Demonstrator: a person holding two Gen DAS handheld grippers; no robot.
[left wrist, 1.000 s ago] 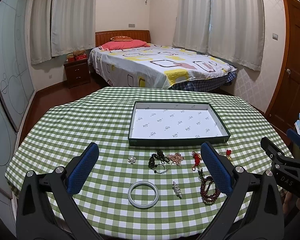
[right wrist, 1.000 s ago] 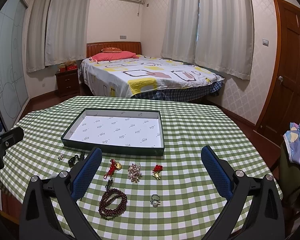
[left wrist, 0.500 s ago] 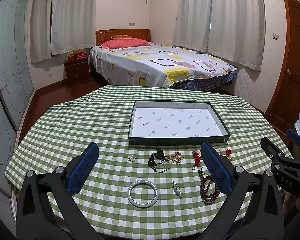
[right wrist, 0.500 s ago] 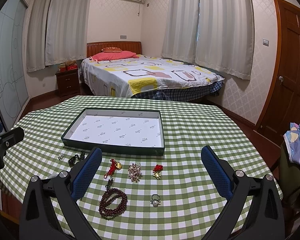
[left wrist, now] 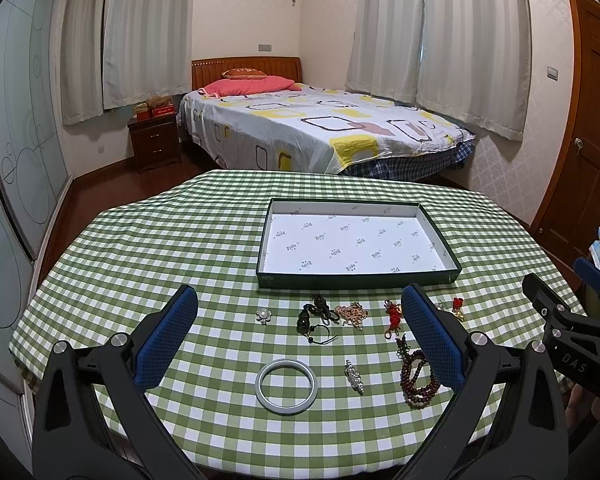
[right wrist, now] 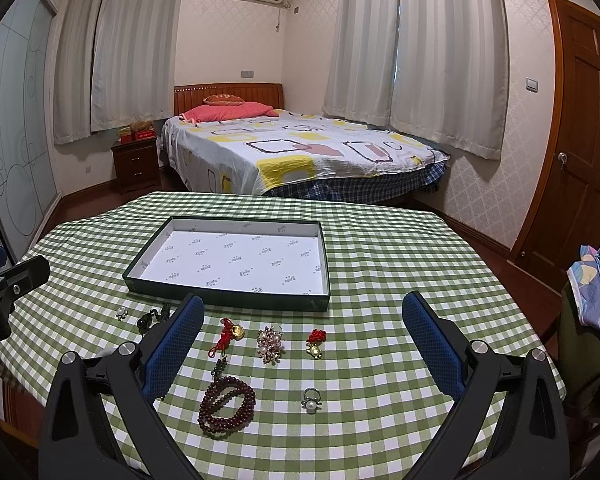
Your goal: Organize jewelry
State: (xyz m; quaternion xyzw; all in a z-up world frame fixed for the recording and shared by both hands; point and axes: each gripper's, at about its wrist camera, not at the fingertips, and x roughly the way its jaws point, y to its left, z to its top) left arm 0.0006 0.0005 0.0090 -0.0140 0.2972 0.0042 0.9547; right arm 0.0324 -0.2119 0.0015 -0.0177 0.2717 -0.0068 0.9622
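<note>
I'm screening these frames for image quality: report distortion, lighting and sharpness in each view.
Left wrist view: strong fisheye bend, dark vignette in the corners, even soft indoor light, the bangle sharp with only a faint shadow. Right wrist view: same barrel curve on the door and curtains, no glare on the tray, the bead bracelet crisp, no motion blur.

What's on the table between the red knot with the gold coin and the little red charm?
The pearl brooch lies between the red knot and the red charm, all in a row on the checked cloth; the right wrist view shows it.
</note>
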